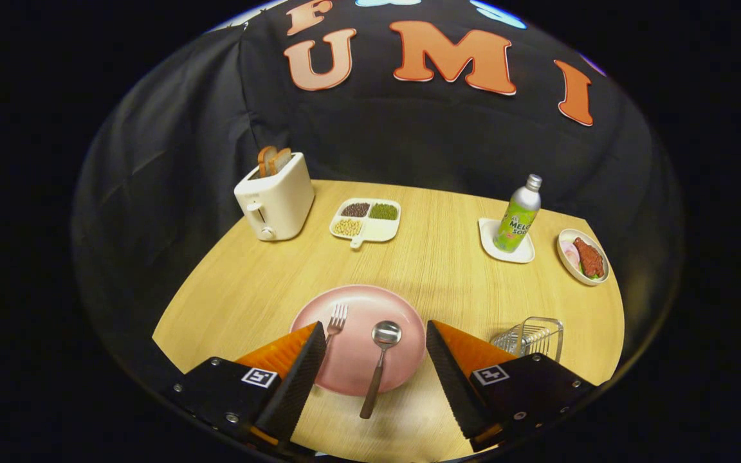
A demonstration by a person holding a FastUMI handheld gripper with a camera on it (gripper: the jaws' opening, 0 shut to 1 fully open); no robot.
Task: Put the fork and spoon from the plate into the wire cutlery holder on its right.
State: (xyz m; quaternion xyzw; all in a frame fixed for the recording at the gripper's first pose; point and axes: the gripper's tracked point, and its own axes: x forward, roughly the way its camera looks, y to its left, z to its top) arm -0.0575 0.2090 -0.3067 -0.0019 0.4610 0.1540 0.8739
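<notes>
1. Claw (pixel 375 334): fingers spread wide, gripping nothing, flanking the plate (pixel 357 366).
2. Spoon (pixel 380 360): on the plate between the fingers, handle overhanging the near rim.
3. Fork (pixel 336 319): on the plate, beside the left finger.
4. Holder (pixel 531 337): on the worktop (pixel 435 257), right of the plate.

From my end the plate (pixel 357 347) is a soft pink on a light wood-grain table (pixel 261 283), with a silvery fork (pixel 336 319) and a spoon (pixel 380 360) that has a brown handle. My gripper (pixel 377 337) fingers (pixel 309 360) are orange with black ridged pads, spread wide, black-and-white square markers behind them. There's also a cream toaster (pixel 275 196), a green-labelled silver bottle (pixel 517 215) and a shiny wire cutlery holder (pixel 531 337).
</notes>
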